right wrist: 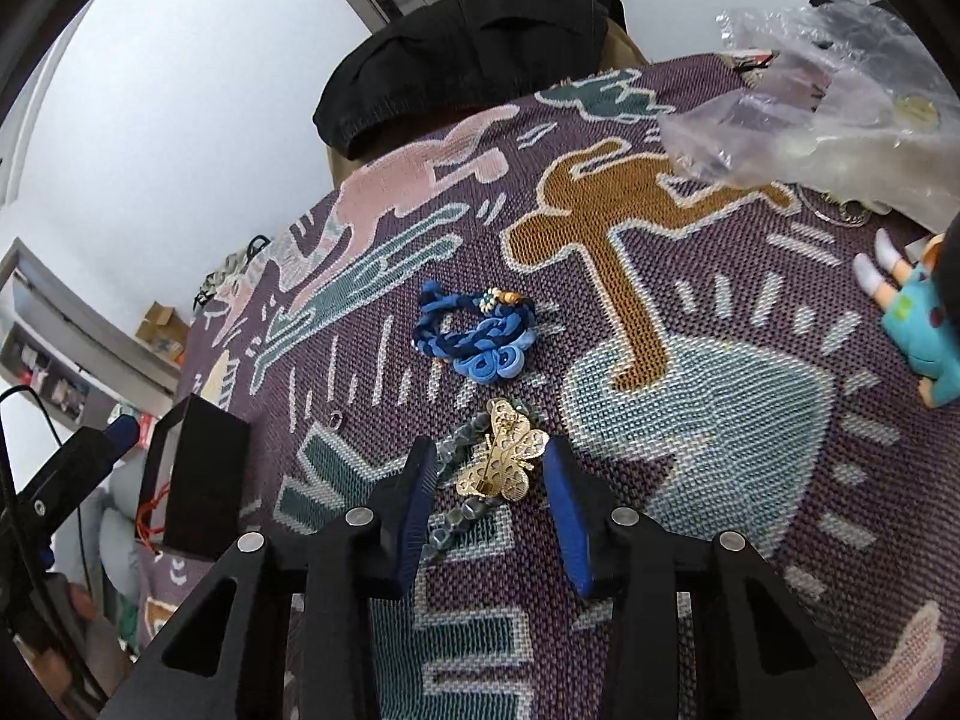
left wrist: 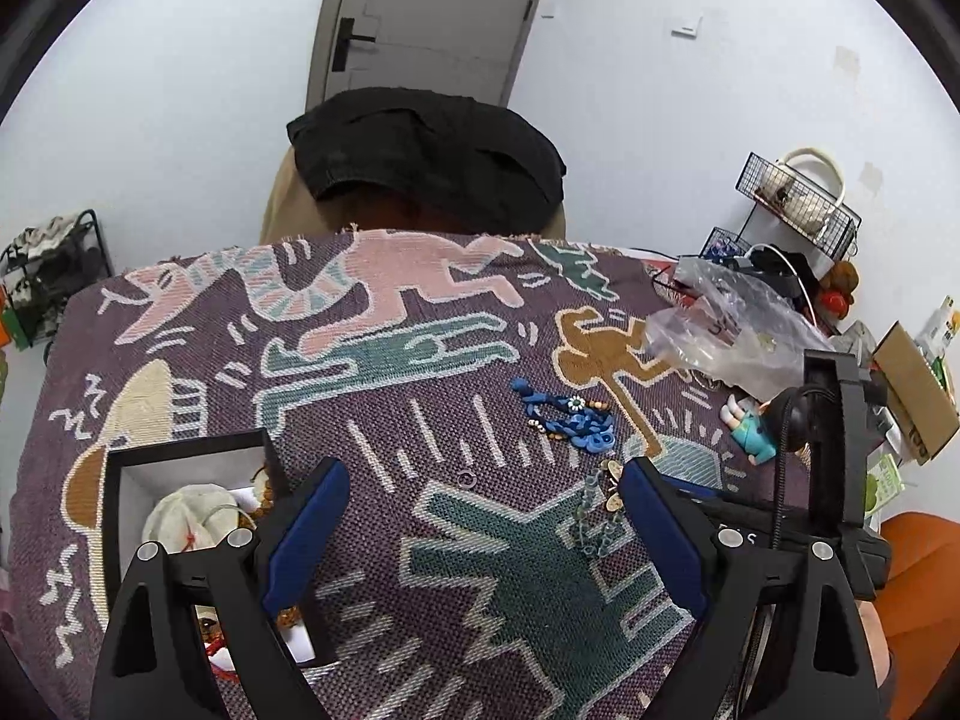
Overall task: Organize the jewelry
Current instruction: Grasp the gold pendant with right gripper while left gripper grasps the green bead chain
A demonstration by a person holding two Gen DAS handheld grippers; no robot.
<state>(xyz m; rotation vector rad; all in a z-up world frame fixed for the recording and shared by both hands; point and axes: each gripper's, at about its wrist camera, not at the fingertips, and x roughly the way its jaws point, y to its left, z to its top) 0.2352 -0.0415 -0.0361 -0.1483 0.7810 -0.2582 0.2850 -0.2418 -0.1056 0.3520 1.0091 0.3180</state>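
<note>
The right gripper (right wrist: 487,468) is down over the gold filigree butterfly brooch (right wrist: 504,467) on the patterned woven cloth (right wrist: 720,420) covering the desk, its blue fingers (right wrist: 564,516) apart on either side, not visibly pressing it. The brooch lies straight ahead between them, wings spanning the gap, atop a grey-green bead strand (right wrist: 456,516). The left gripper (left wrist: 480,534), fingers wide and empty, hangs nearer the open black jewelry box (left wrist: 180,480).

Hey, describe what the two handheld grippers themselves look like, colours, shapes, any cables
Both are black plastic frames with triangular cut-outs and round silver bolt heads. The left gripper and the right gripper each carry two long fingers faced with dark blue pads. In the left wrist view, a black cable hangs down along the right gripper's body.
</note>
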